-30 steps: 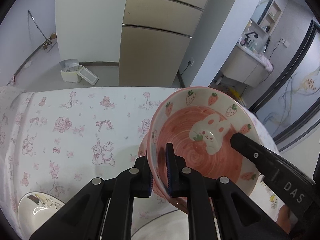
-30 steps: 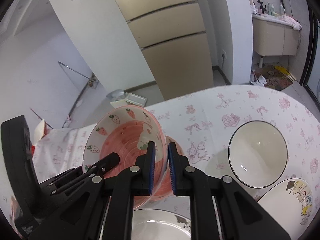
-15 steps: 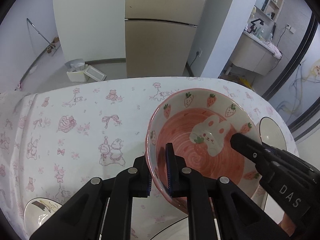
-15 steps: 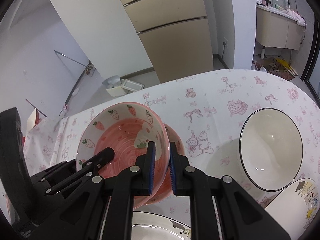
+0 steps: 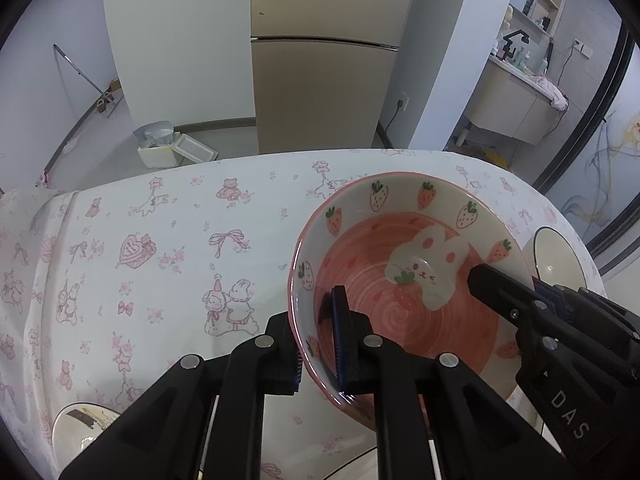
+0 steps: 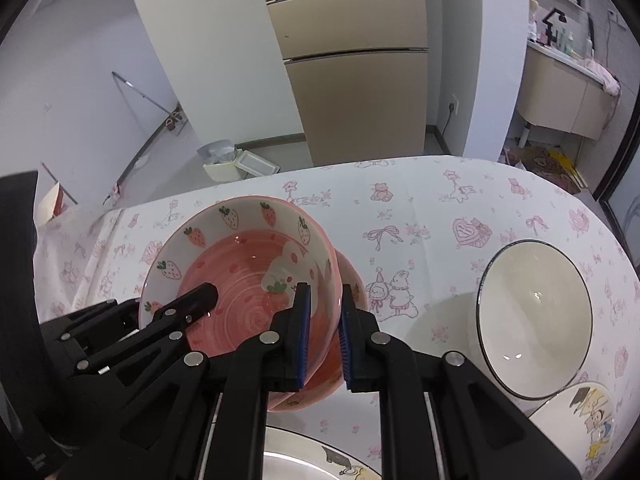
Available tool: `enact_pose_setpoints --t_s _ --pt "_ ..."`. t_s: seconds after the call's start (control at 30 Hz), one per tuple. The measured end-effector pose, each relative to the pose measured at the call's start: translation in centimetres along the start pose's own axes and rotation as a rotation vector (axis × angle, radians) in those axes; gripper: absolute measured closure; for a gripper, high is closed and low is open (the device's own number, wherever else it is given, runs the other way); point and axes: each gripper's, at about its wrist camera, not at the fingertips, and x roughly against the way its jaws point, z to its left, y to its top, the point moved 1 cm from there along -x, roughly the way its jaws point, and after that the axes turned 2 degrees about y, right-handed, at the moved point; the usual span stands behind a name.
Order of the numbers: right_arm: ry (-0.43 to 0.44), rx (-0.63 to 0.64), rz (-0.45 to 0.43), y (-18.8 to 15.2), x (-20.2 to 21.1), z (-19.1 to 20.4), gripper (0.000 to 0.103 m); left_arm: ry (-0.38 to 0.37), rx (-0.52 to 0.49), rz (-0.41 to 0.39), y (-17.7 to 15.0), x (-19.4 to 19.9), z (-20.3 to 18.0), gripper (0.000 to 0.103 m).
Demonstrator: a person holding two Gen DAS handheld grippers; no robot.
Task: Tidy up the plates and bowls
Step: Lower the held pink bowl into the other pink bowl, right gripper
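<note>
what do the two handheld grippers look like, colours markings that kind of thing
Both the left gripper and the right gripper are matte black, with angular linkage arms joined by round silver rivets. The inner faces of the jaws carry ribbed blue pads. The right gripper's body shows white "DAS" lettering in the left wrist view. No cables or sleeves show.

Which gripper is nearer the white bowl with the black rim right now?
Right. The right gripper grips the pink strawberry bowl's rim on the side facing the white bowl; the left gripper grips the opposite rim, farther away.
</note>
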Motion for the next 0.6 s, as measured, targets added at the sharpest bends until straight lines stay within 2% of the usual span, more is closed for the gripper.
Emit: enact_pose_setpoints --t_s 0.13,0.27,0.37,0.53,0.6 --pt "0.022 0.014 0.002 0.0 -0.2 -0.5 0.090 -0.013 0.016 0.033 -0.2 -0.8 -0.1 0.091" --pt "0.022 0.012 0.044 -0.2 -1.0 -0.9 0.090 0.039 -0.020 0.021 -0.2 -0.9 -0.9 0.090" --pt "0.010 0.018 0.058 -0.3 -1.3 -0.9 0.090 0.051 -0.029 0.018 -0.3 -0.9 -1.0 0.090" --pt "0.002 0.033 0.049 -0.3 -1.1 -0.7 0.090 0.040 -0.023 0.020 -0.3 -0.9 -1.0 0.090" --pt "-0.013 0.077 0.039 -0.5 -1.0 -0.4 0.089 0.039 -0.023 0.026 -0.4 -1.0 -1.1 0.090"
